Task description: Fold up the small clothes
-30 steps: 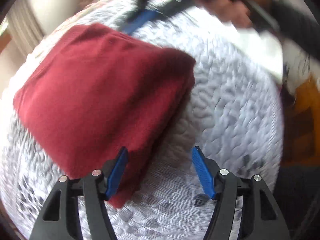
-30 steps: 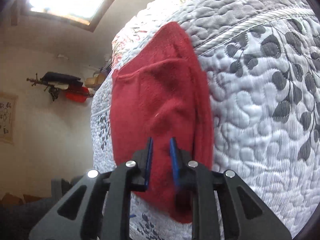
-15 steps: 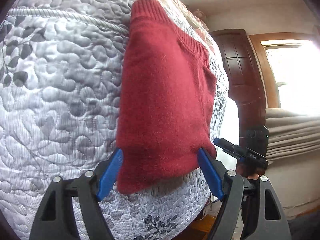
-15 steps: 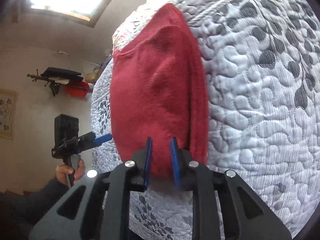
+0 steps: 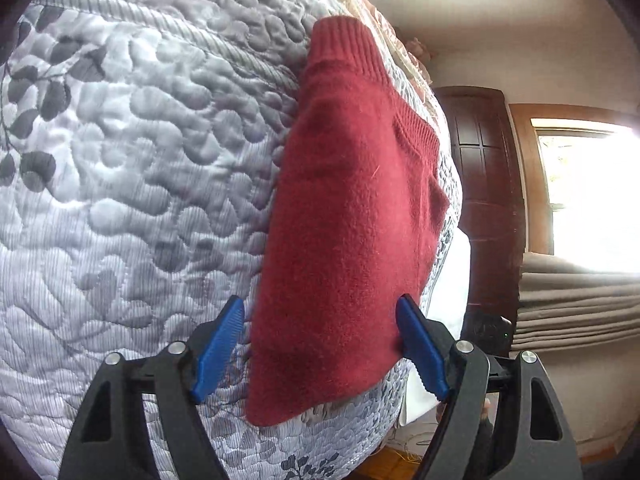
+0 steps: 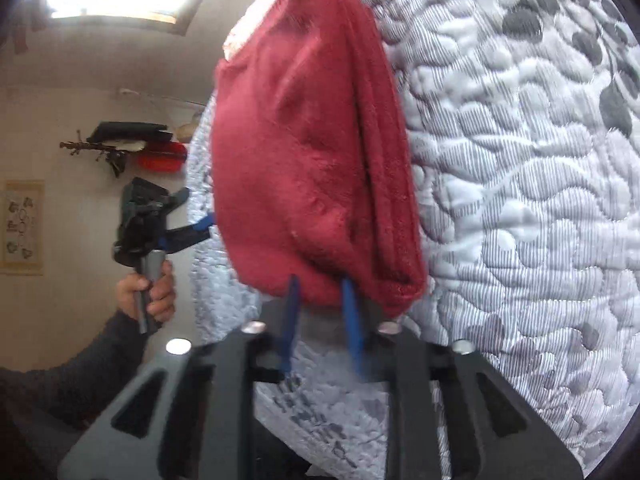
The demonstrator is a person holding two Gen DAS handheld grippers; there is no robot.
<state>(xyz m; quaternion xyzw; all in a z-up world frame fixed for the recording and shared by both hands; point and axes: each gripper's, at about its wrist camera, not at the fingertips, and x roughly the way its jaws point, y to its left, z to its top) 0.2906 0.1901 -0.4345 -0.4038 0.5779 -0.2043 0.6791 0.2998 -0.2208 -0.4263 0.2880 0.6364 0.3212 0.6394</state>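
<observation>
A dark red knitted garment (image 5: 352, 220) lies folded on the grey-white quilted bedspread (image 5: 132, 160), ribbed hem at the far end. My left gripper (image 5: 320, 304) is open, its blue fingers (image 5: 218, 344) standing either side of the garment's near end without closing on it. In the right wrist view the same garment (image 6: 304, 152) bulges up in thick layers. My right gripper (image 6: 320, 284) is shut on its near edge, the cloth pinched between the narrow blue fingers (image 6: 292, 320). A hand (image 6: 148, 292) holds the left gripper's handle at the far side.
The bed's edge drops off just past the garment (image 5: 400, 420). A dark wooden door (image 5: 488, 200), a bright window (image 5: 588, 184) and folded beige curtains (image 5: 576, 304) stand beyond. A wall shelf with dark and red items (image 6: 132, 144) hangs behind the bed.
My left gripper has swung round to the garment's near end and come closer, still open. My right gripper stays pinched on the garment's edge, and the cloth has bunched up higher.
</observation>
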